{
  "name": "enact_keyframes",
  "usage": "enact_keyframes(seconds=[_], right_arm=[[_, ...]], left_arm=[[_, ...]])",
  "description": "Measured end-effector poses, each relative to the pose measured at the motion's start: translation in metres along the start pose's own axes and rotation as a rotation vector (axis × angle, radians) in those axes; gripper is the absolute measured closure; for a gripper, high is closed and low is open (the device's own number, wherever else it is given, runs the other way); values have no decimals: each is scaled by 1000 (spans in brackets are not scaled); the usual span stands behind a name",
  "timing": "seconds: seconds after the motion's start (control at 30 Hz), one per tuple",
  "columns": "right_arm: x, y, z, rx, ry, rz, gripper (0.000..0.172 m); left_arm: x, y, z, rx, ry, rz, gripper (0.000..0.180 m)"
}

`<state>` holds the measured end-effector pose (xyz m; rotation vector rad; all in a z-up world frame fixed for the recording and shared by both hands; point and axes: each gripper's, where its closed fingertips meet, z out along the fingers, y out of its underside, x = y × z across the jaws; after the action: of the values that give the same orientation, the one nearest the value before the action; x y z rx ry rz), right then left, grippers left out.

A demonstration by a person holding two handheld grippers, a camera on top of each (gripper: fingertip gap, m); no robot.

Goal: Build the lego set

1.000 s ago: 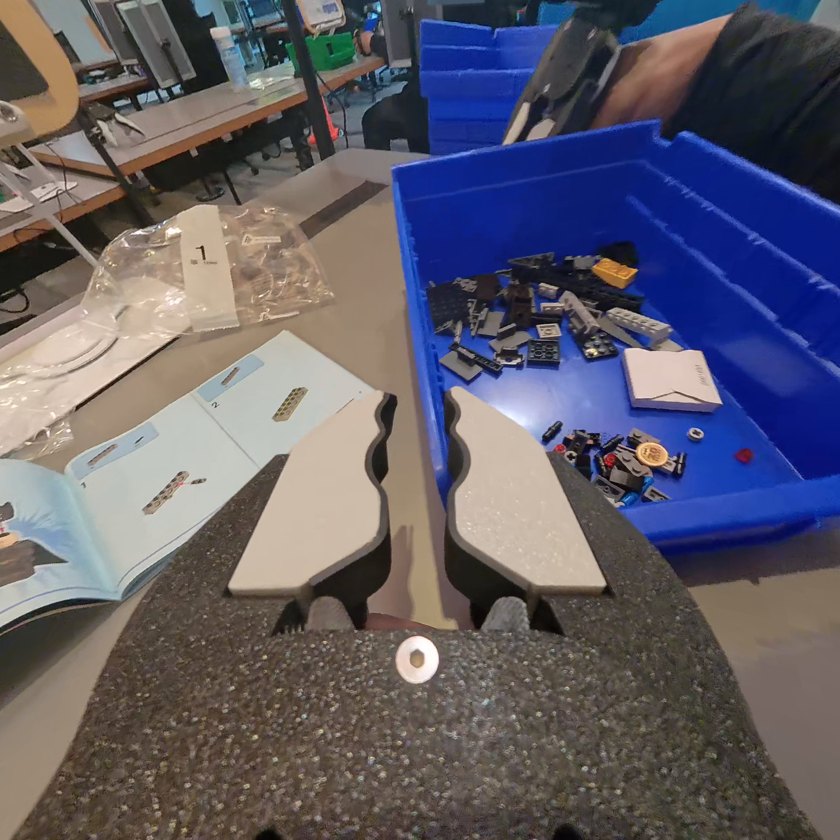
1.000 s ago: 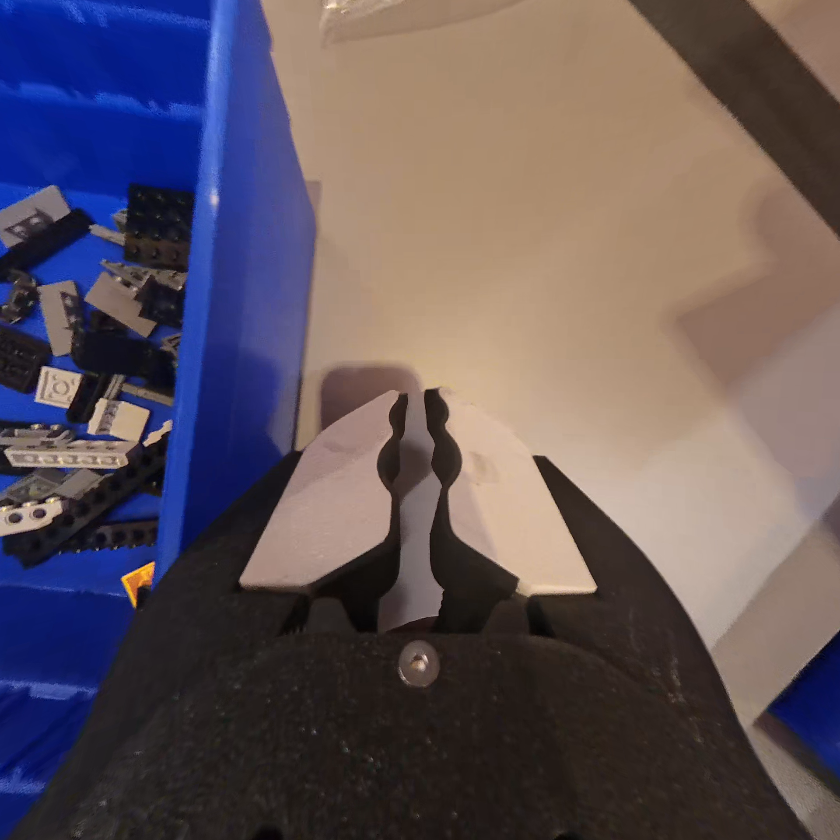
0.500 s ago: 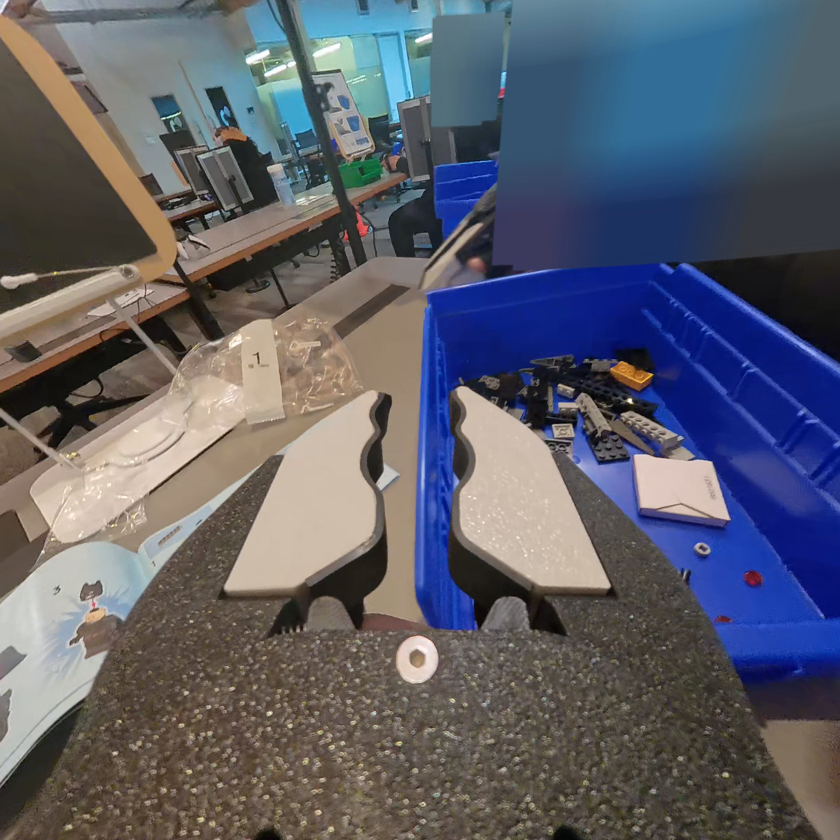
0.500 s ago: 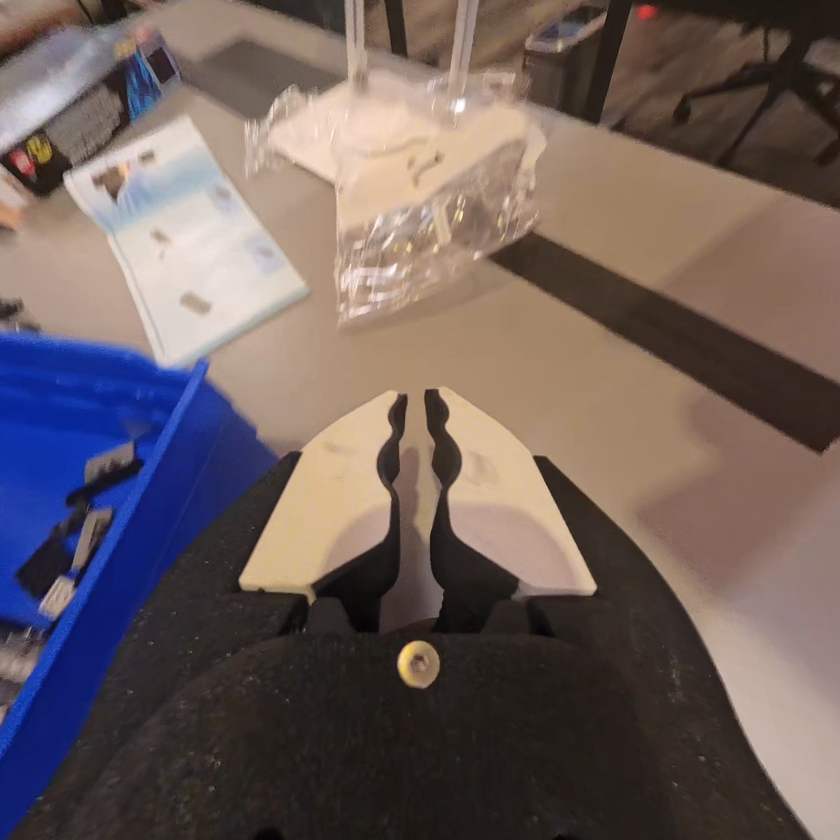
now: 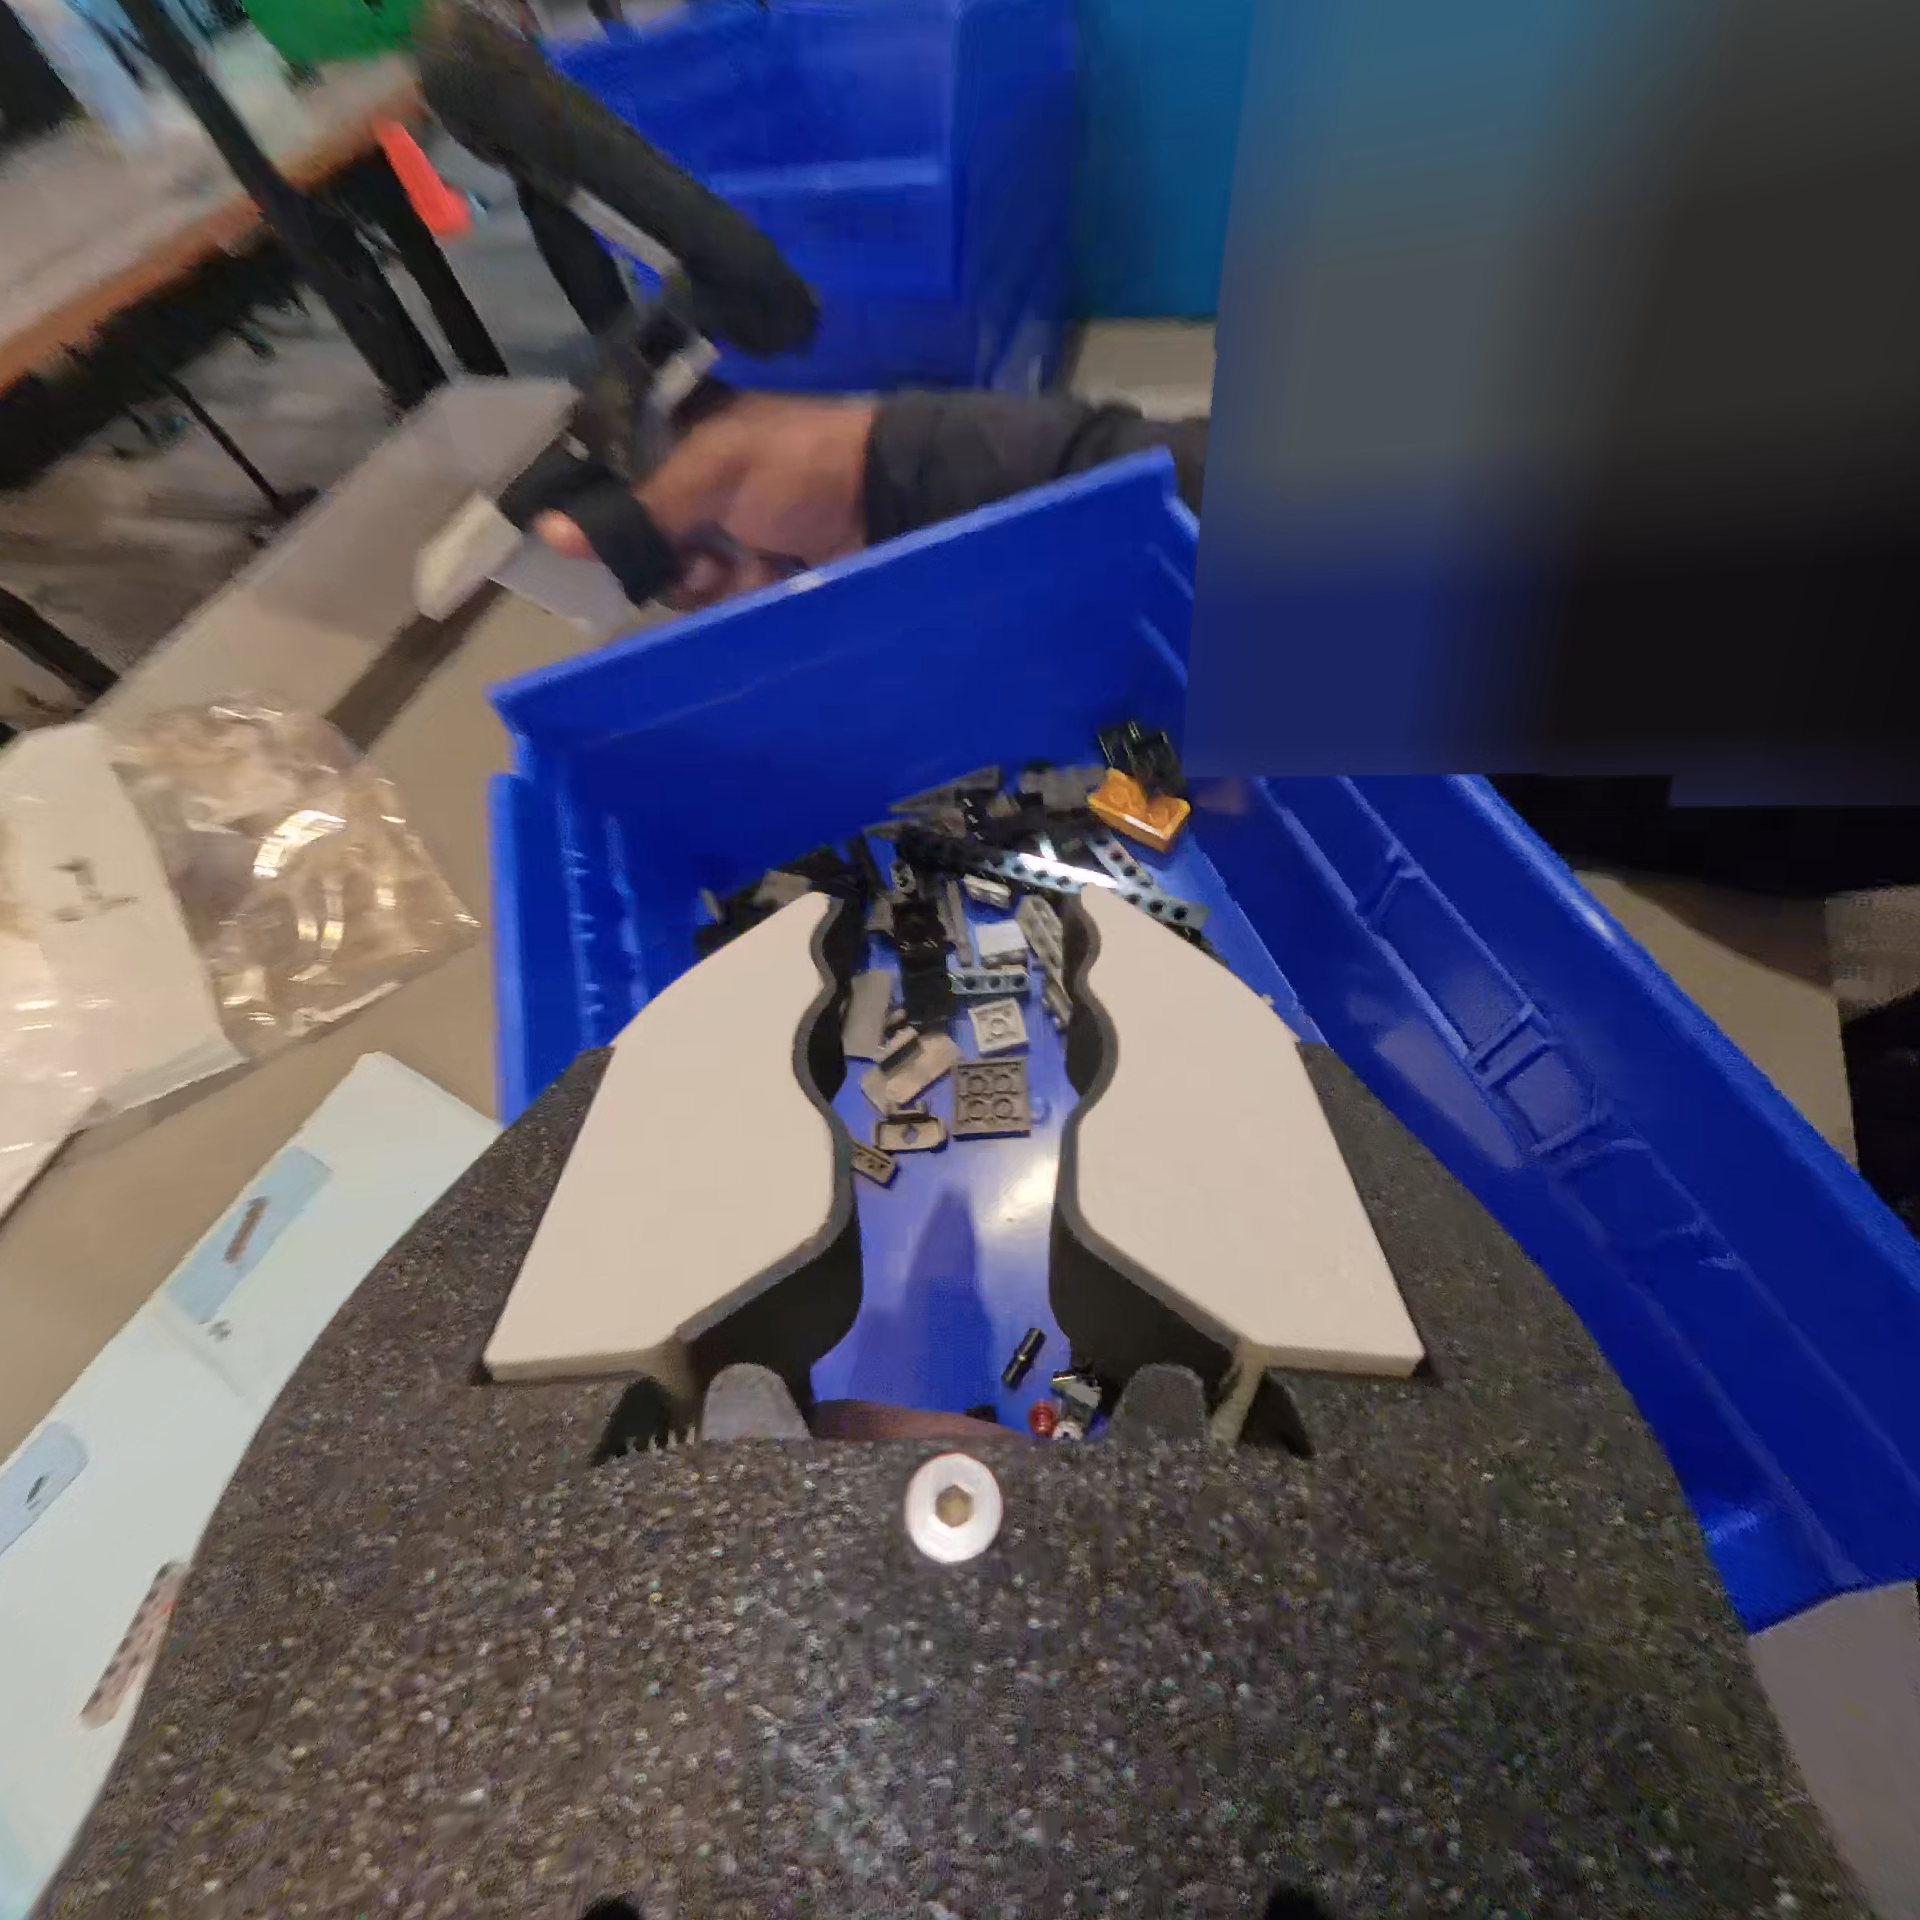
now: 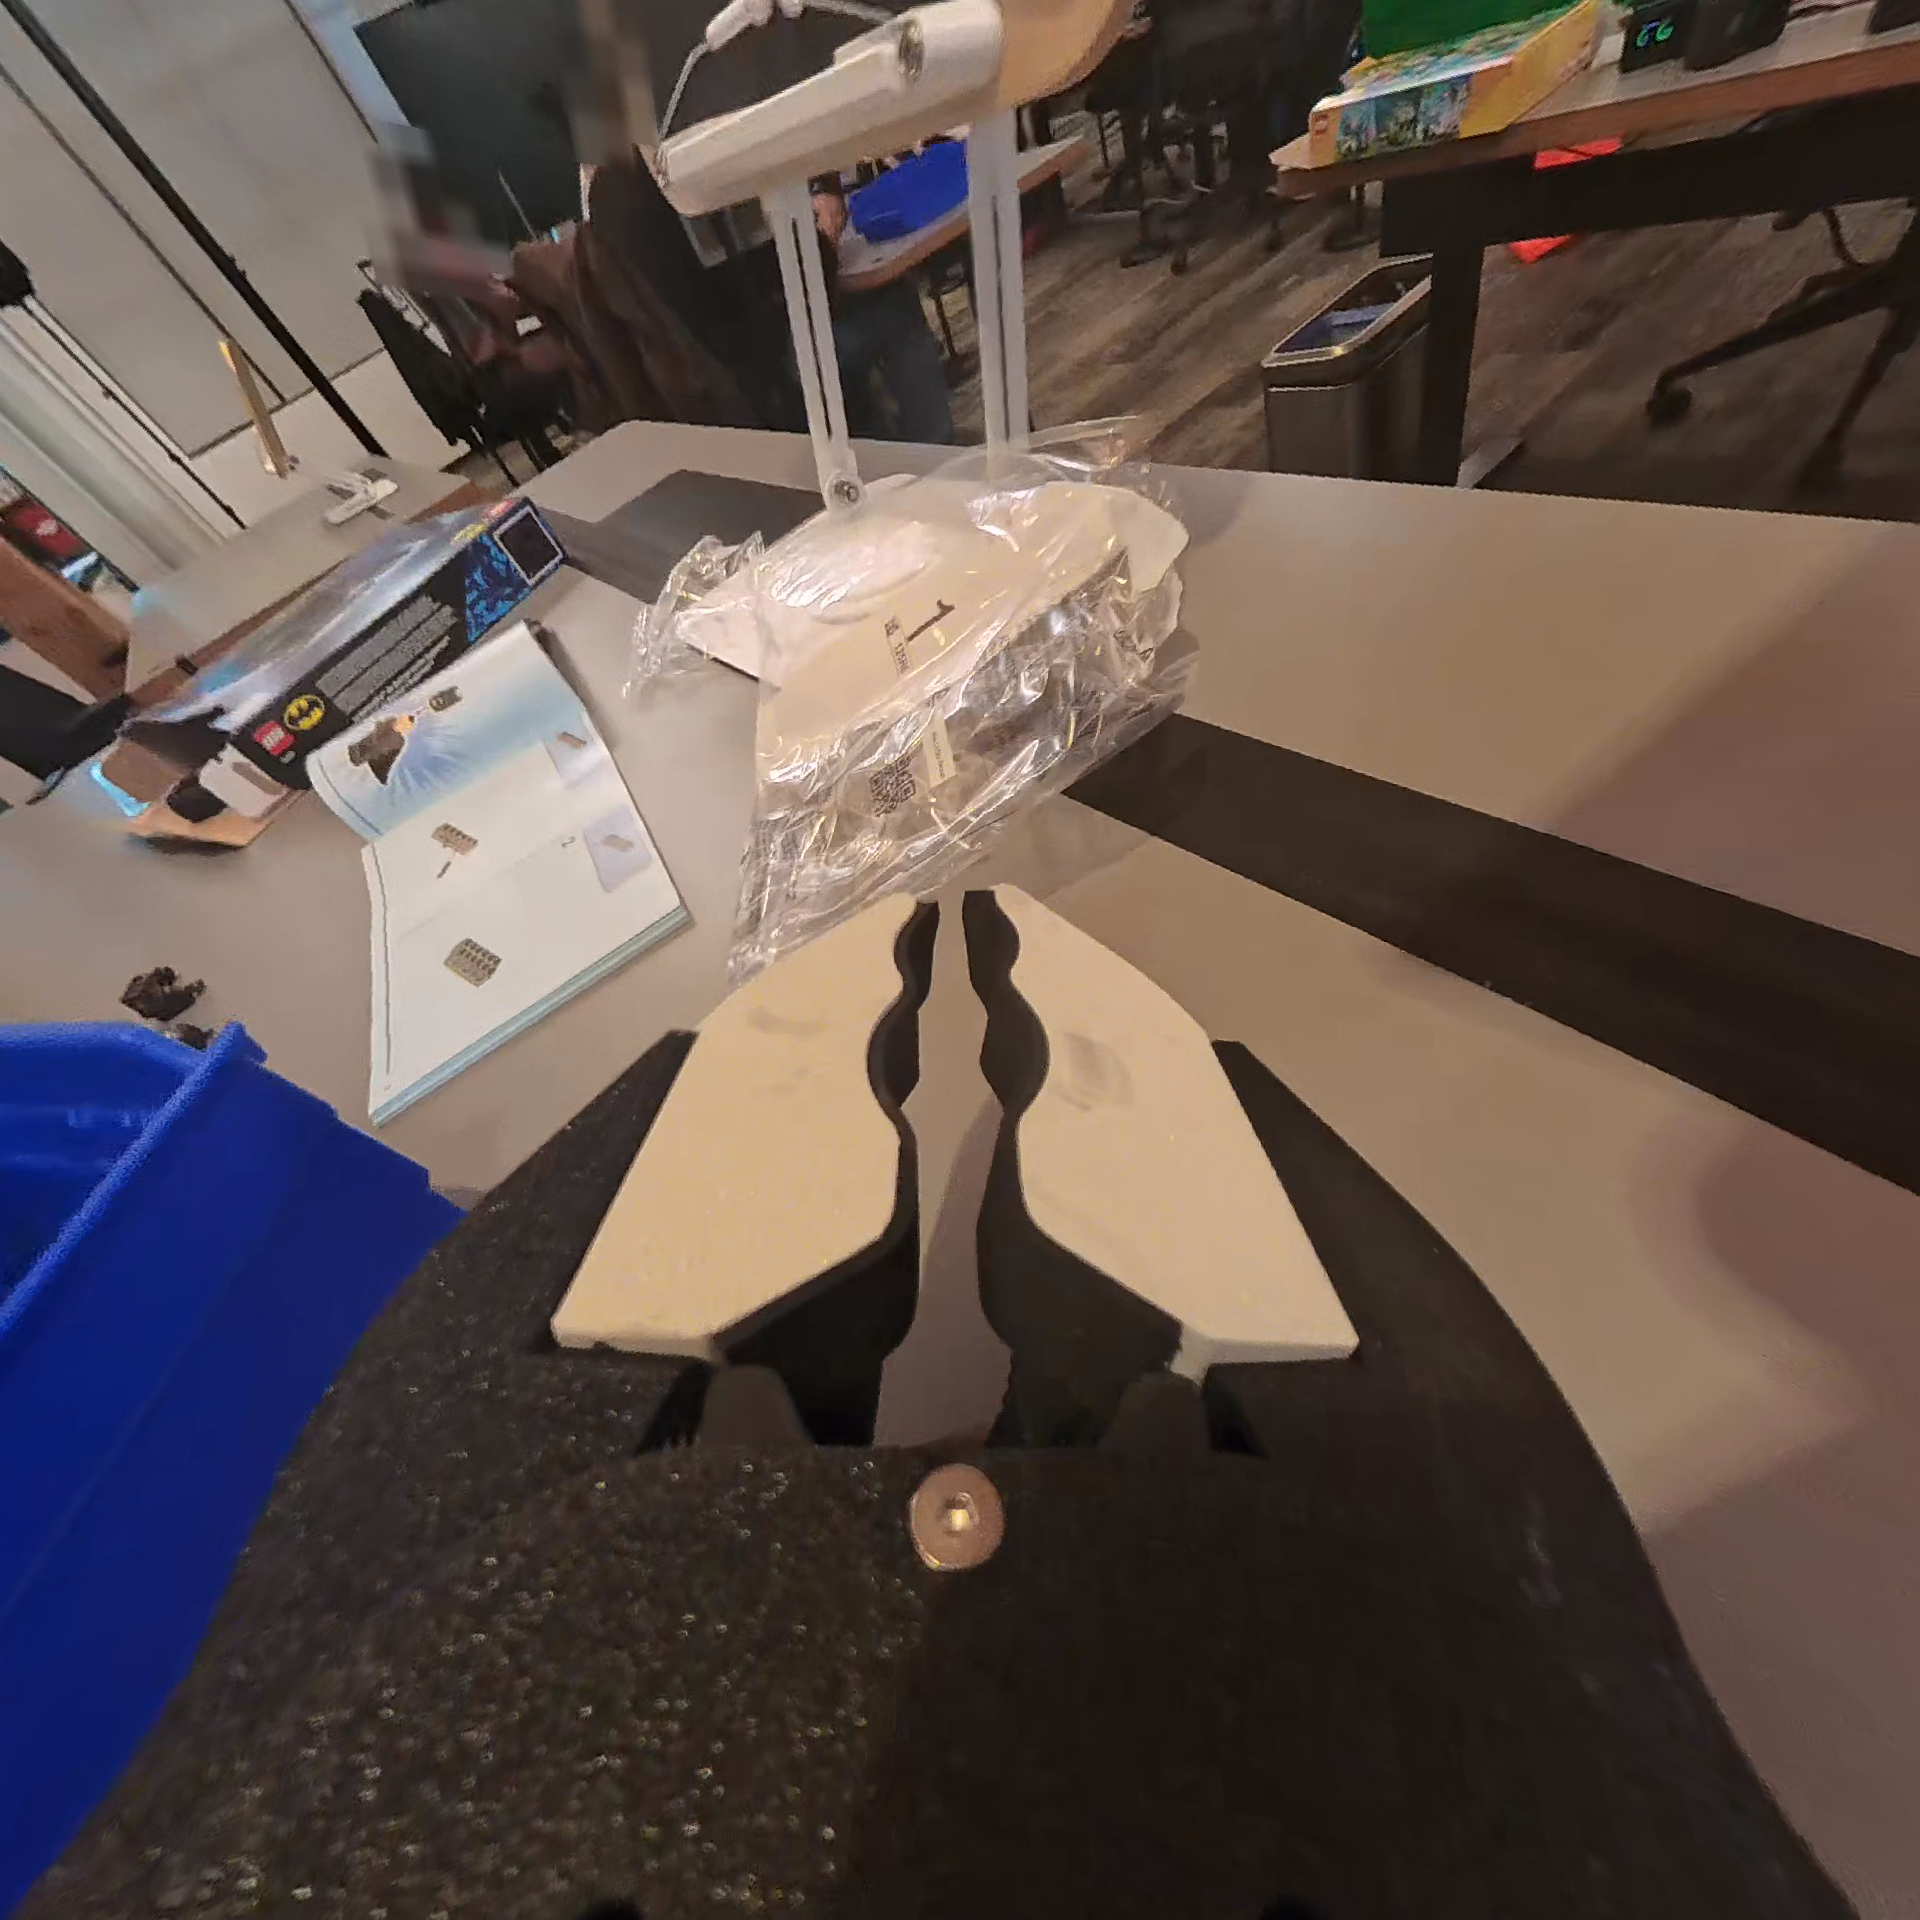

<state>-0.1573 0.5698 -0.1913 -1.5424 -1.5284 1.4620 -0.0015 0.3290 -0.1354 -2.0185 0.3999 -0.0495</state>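
My left gripper (image 5: 956,914) is open, jaws wide apart, and hangs over the blue bin (image 5: 831,623). A pile of grey and black toy bricks (image 5: 977,935) shows between the fingers, with a dark grey square plate (image 5: 992,1099) nearest. An orange brick (image 5: 1138,816) lies at the pile's far side. Nothing is in its grasp. My right gripper (image 6: 951,904) has its fingers nearly together with a thin gap and nothing seen between them. Its tips point at a clear plastic bag (image 6: 935,727) on the table. It also shows blurred beyond the bin, in a hand, in the left wrist view (image 5: 499,566).
An open instruction booklet (image 6: 499,894) lies left of the bag, with a toy box (image 6: 364,644) behind it. A white stand (image 6: 821,312) rises behind the bag. A black strip (image 6: 1507,935) crosses the grey table. The bin's corner (image 6: 156,1195) is at my right gripper's left. My right fingertips sit around 30 cm from my left ones.
My left gripper moved right from beside the bin to above its bricks, and its jaws opened wider. My right gripper swung from the bin's outer wall toward the plastic bag, jaws still nearly together.
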Motion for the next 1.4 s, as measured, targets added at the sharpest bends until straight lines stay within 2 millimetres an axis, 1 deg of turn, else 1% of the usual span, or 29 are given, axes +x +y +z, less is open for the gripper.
enact_keyframes(seconds=[0.07,0.13,0.27,0.33,0.47,0.6,0.63,0.73,0.87,1.03,1.17,1.23,1.33,1.37,1.4], right_arm=[[-2,4,4,-33,3,-25,165],[-2,7,7,-65,12,-34,165],[-3,11,10,-97,2,-36,165],[-4,11,10,-100,-13,-27,165],[-4,11,9,-94,-27,-11,165],[-5,12,10,-104,-37,-8,164],[-5,13,11,-109,-41,-6,164],[-5,13,11,-116,-50,2,164],[-5,14,11,-118,-54,9,164],[-5,14,11,-118,-54,10,164],[-5,14,12,-120,-56,17,164],[-5,14,12,-123,-60,19,164],[-5,15,12,-125,-61,21,164],[-5,15,12,-125,-61,21,164],[-5,15,12,-124,-61,20,164]], left_arm=[[7,15,21,-119,39,14,137],[13,32,39,-249,70,29,135],[21,58,62,-418,109,57,137],[23,69,69,-475,128,54,140],[27,83,76,-544,164,55,147],[28,89,79,-566,174,55,167],[27,89,80,-558,169,58,171],[25,87,80,-555,160,51,172],[24,74,81,-491,150,27,173],[22,57,83,-395,176,-87,173],[27,45,80,-308,257,-244,173],[28,43,80,-285,281,-290,173],[33,44,82,-286,289,-285,172],[37,45,83,-292,298,-277,168],[40,46,84,-302,301,-267,161]])
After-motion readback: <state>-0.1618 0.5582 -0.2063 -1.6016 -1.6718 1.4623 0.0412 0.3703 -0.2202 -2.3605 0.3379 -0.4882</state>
